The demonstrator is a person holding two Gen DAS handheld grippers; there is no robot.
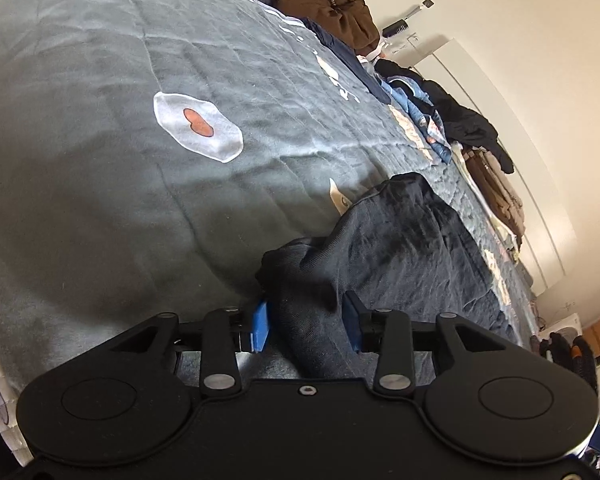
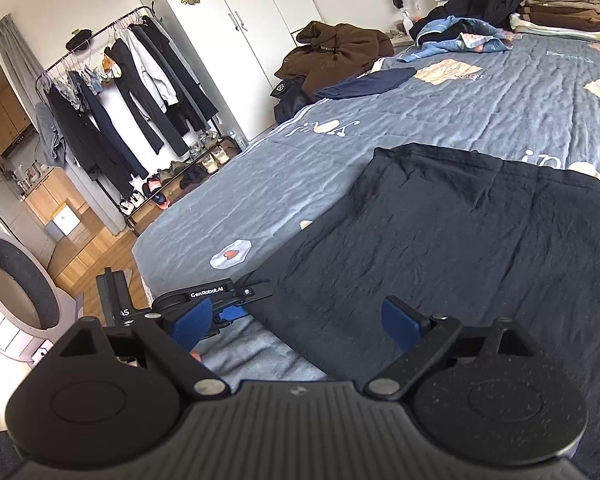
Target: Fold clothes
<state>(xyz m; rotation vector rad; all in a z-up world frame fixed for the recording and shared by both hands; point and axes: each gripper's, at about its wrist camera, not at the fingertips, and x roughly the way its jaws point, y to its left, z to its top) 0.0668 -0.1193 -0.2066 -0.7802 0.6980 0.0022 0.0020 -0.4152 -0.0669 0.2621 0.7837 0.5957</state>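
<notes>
**Left gripper bites a bunched edge of the dark garment; right waits wide open over the near edge**

Dark garment [image 2: 480, 240] lies spread on the grey-blue quilt [image 1: 100, 140], near edge of the bed, mostly flat in the right wrist view. Its left side is rumpled and lifted into a ridge [image 1: 400, 232] in the left wrist view.

Left gripper [image 1: 308, 326]: jaws narrowed, a thick wad of the dark cloth between the blue pads [image 1: 260, 326]. Cloth fills the gap and touches both pads, so read as a grip on the fabric. Hedge: the fold hides the right pad face, so how firm the pinch is cannot be confirmed. Likely reason for holding here: a corner or side edge gives a handle to lift and carry across for the fold.

Right gripper [image 2: 300, 320]: jaws spread wide, nothing between them. It hangs just above the garment's near edge, one blue finger over bare quilt, the other finger [image 2: 400, 322] over dark cloth. Judged as straddling the hem, ready to take a second hold so the edge stays straight when both sides lift. The left gripper shows in this view too [image 2: 236, 304], at the garment's left edge.

Step judged: early, fold not yet made; garment shows a single spread layer.

Unfolded pile along the far side: brown garment [image 2: 336, 52], blue patterned one [image 2: 456, 36], and a folded stack [image 2: 564, 8] at the far corner. Clothes rack [image 2: 120, 92] stands beyond the bed.
</notes>
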